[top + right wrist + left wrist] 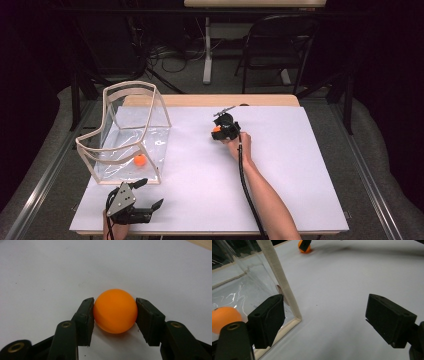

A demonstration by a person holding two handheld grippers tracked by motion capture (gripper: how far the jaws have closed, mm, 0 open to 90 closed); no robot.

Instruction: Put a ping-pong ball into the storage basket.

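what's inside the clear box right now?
One orange ball lies on the floor of the clear box, near its front wall. The walls are see-through, so little is hidden; glare on the plastic blurs the back corners. A second orange ball is outside, clamped in the right hand-held gripper.

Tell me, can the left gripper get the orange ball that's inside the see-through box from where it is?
Probably not straight on. The left gripper sits open just outside the clear box, and the box's clear wall stands between it and the ball inside. The top looks open, so it would likely have to lift and reach in from above.
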